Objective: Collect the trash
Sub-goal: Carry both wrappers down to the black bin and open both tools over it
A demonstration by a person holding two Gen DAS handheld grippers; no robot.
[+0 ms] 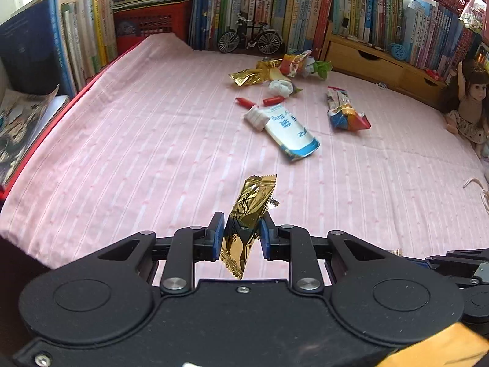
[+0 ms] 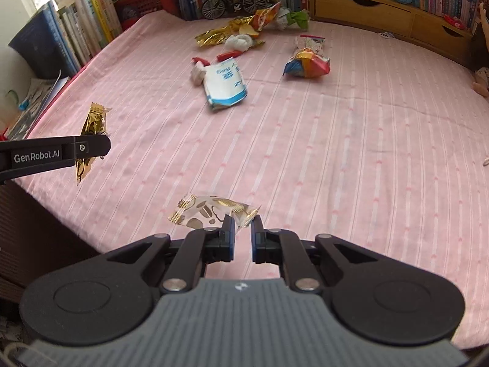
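Left hand-held gripper point(image 1: 241, 232): my pads are clamped on a gold foil wrapper point(image 1: 249, 220), which stands nearly upright between them, clear of the pink striped cloth point(image 1: 137, 153). In the right wrist view it hangs over the cloth's near left edge.

Right hand-held gripper point(image 2: 243, 227): fingers closed on one twisted end of a clear wrapper with gold and brown print point(image 2: 207, 211); the rest sticks out to the left, above the near edge of the cloth.

Trash left on the cloth, all toward the far side:
- White and blue pouch point(image 1: 290, 131), flattened, near the middle, with a small white scrap point(image 1: 255, 117) touching its far left end.
- Two short red pieces point(image 1: 259, 101) just beyond the pouch; possibly sausage casings, too small to tell.
- Crumpled white tissue point(image 1: 279, 87) beside them.
- Second gold wrapper point(image 1: 247, 77), orange snack bag point(image 1: 295, 59) and green-and-white scrap point(image 1: 318, 67), heaped together near the far edge.
- Multicoloured crumpled bag point(image 1: 347, 116), right of the pouch, apart from it.

Surroundings: model bicycle point(image 1: 250, 38) and rows of books point(image 1: 275, 3) along the far edge; wooden drawer unit point(image 1: 366, 61) at the far right corner; doll point(image 1: 467, 101) at the right edge.
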